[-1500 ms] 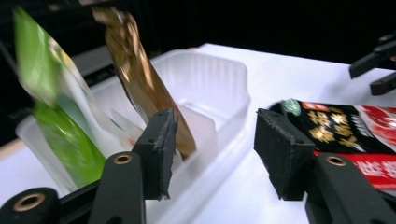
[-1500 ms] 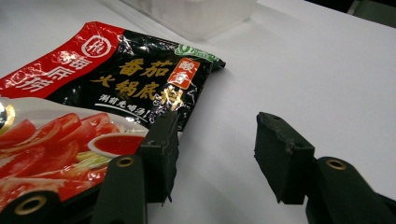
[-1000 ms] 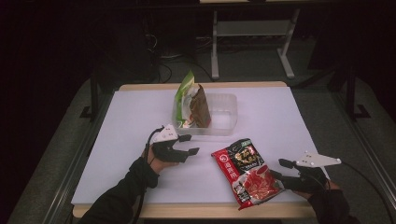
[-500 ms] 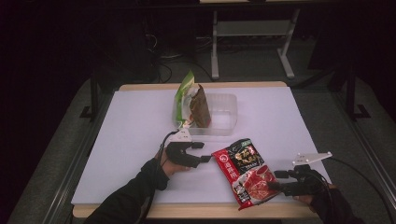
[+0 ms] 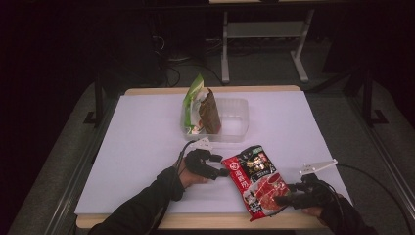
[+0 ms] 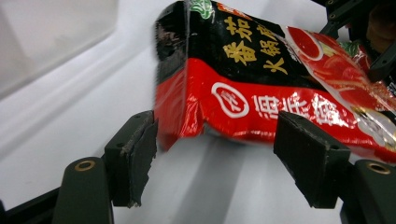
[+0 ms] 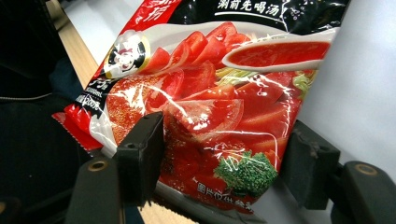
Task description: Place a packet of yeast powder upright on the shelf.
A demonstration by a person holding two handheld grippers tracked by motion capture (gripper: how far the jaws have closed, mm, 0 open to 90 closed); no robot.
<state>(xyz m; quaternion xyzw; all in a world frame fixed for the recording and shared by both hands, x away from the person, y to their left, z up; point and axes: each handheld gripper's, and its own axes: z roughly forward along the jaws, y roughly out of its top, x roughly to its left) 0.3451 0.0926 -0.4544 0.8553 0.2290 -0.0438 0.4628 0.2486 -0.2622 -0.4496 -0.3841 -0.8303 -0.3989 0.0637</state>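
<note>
Snack bags [image 5: 201,108] stand upright in clear plastic tub [image 5: 235,122].

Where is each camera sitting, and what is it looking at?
High view: above the person's side of the table, looking forward and down; forearms, left gripper and right gripper come in from the bottom.
Left gripper view: rides the left gripper, facing the red sauce packet; black jaws show.
Right gripper view: rides the right gripper, facing the packet's tomato end; jaws and a dark sleeve show.
All share the packet.
</note>
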